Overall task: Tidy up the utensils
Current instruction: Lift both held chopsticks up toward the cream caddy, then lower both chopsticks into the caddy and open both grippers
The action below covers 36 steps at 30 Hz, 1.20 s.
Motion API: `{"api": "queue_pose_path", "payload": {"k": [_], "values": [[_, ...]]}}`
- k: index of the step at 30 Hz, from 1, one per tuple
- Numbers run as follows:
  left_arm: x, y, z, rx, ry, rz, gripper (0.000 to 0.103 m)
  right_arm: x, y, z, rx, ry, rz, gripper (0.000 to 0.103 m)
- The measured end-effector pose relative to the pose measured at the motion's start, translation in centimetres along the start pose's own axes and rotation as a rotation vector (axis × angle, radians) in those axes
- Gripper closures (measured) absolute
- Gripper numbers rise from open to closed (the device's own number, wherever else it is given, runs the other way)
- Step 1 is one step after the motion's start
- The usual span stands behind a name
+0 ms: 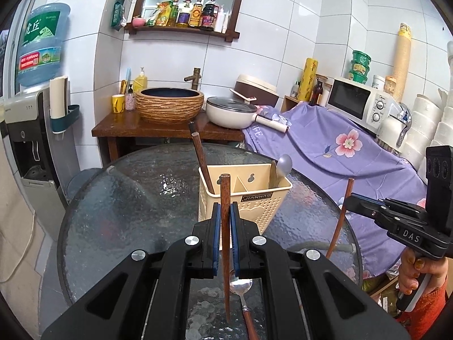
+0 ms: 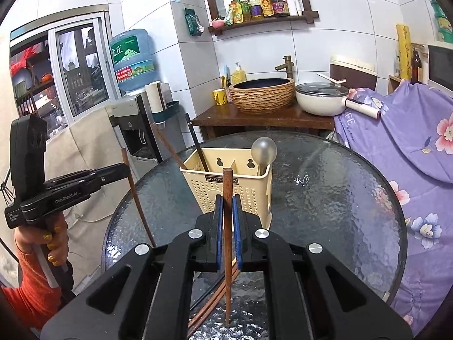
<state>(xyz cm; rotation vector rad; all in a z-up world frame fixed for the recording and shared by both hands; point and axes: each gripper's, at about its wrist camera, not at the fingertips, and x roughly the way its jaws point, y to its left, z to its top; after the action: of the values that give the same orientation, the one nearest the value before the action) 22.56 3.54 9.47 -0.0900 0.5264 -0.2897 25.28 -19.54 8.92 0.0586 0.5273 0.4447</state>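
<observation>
My left gripper (image 1: pixel 225 212) is shut on a brown wooden chopstick (image 1: pixel 225 189) that stands upright between its blue pads, just in front of the cream utensil holder (image 1: pixel 260 201). My right gripper (image 2: pixel 226 205) is shut on another upright wooden chopstick (image 2: pixel 227 184), also close before the holder (image 2: pixel 249 192). Each gripper shows in the other view: the right gripper (image 1: pixel 351 198) and the left gripper (image 2: pixel 124 167). The holder has dark chopsticks (image 2: pixel 198 147) in its left compartment and a grey spoon (image 2: pixel 264 148) in its right. A metal spoon (image 1: pixel 240 286) and more chopsticks (image 2: pixel 215 297) lie on the glass under the grippers.
The round textured glass table (image 2: pixel 339 198) carries the holder. Behind it stand a wooden stand with a woven basin (image 1: pixel 170 104) and a white pan (image 1: pixel 230 112). Purple floral cloth (image 1: pixel 339 147) drapes the right side; a water dispenser (image 1: pixel 31 130) stands left. A hand (image 1: pixel 416 269) holds the right gripper.
</observation>
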Motion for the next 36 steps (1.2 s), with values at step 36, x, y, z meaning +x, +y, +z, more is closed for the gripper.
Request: {"api": "queue_pose_path", "payload": {"k": [36], "values": [[-3.4,-2.6,13.3,0.040,-0.172,-0.062,0.096,-2.6,2.7,15.1,-0.099,-0.160,0.019,0.096]]}}
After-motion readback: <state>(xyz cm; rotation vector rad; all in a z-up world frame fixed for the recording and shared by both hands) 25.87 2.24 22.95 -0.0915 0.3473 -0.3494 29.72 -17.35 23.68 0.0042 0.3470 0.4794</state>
